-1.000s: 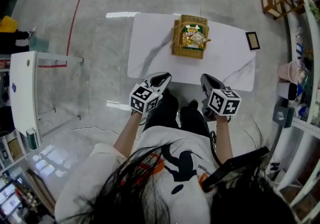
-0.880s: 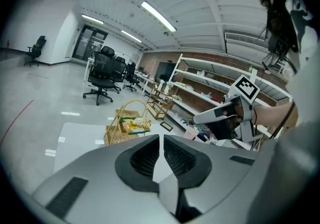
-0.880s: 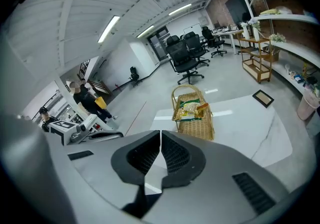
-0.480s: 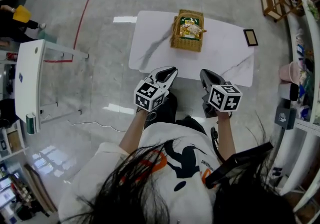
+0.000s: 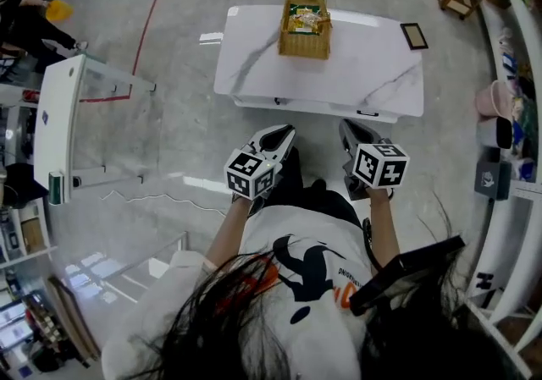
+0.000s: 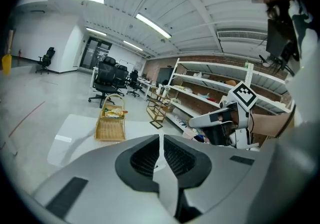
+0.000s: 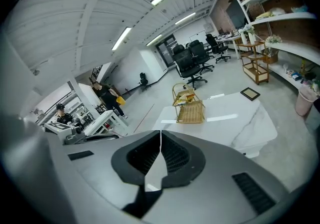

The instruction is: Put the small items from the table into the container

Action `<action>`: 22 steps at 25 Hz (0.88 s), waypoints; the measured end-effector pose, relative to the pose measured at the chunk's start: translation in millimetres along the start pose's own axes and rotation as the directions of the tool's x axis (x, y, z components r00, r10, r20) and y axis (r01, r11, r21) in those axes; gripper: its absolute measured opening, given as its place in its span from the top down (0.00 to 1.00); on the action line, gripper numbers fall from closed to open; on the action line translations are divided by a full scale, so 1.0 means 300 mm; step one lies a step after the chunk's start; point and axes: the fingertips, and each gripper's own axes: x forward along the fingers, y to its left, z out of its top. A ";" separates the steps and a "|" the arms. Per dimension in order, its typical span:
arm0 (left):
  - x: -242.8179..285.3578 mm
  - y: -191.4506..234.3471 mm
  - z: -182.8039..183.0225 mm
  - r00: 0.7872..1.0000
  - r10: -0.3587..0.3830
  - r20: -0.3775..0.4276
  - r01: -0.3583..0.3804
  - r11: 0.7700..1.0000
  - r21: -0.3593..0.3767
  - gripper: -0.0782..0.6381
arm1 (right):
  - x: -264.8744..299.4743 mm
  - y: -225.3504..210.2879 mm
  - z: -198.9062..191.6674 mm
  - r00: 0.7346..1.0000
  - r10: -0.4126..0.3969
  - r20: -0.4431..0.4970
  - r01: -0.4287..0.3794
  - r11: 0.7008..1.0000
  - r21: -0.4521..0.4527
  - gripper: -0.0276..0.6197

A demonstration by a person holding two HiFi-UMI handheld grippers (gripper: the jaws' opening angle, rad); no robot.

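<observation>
Head view, looking steeply down: a person stands on a pale glossy floor (image 5: 169,124), short of a white marble-patterned counter (image 5: 356,82), holding one tool in each hand. The left hand-held gripper (image 5: 284,131) and the right hand-held gripper (image 5: 346,128) are side by side over the floor, both pointing toward the counter and well apart from its near edge. Each carries a cube with square markers, the left cube (image 5: 250,173) and the right cube (image 5: 379,165). In the left gripper view, the left hand-held gripper (image 6: 161,137) has its two jaws drawn together at the tips with nothing between them. The right gripper view shows the right hand-held gripper (image 7: 160,133) likewise closed and empty. The container, a wicker basket (image 5: 305,41) with an arched handle, stands upright near the far edge of the counter, left of its centre. The small items, several printed packets (image 5: 304,19), lie inside the basket. A small dark framed picture (image 5: 414,35) lies flat near the far right corner of the counter, well apart from the basket. A white desk (image 5: 55,129) stands to the left, and a red line (image 5: 148,27) runs across the floor beside the counter.
</observation>
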 end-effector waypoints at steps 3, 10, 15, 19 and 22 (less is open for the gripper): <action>-0.022 -0.090 -0.029 1.000 -0.006 -0.003 0.006 1.000 0.016 0.85 | -0.070 -0.001 -0.056 1.000 0.008 0.000 -0.008 1.000 -0.005 0.93; -0.021 -0.180 0.019 0.999 -0.028 0.026 0.026 0.998 0.063 0.86 | -0.175 0.020 -0.073 0.999 0.016 0.035 -0.015 0.999 -0.038 0.93; 0.004 -0.224 0.042 0.998 -0.066 0.016 0.064 0.993 0.100 0.86 | -0.214 0.016 -0.079 0.998 -0.004 0.057 0.007 0.999 -0.050 0.93; -0.022 -0.246 0.050 0.995 -0.095 0.005 0.093 0.986 0.136 0.86 | -0.213 0.044 -0.084 0.998 -0.003 0.069 0.005 0.999 -0.038 0.93; -0.068 -0.239 0.046 0.995 -0.100 0.005 0.099 0.985 0.144 0.85 | -0.201 0.095 -0.089 0.998 -0.004 0.062 0.008 0.998 -0.068 0.93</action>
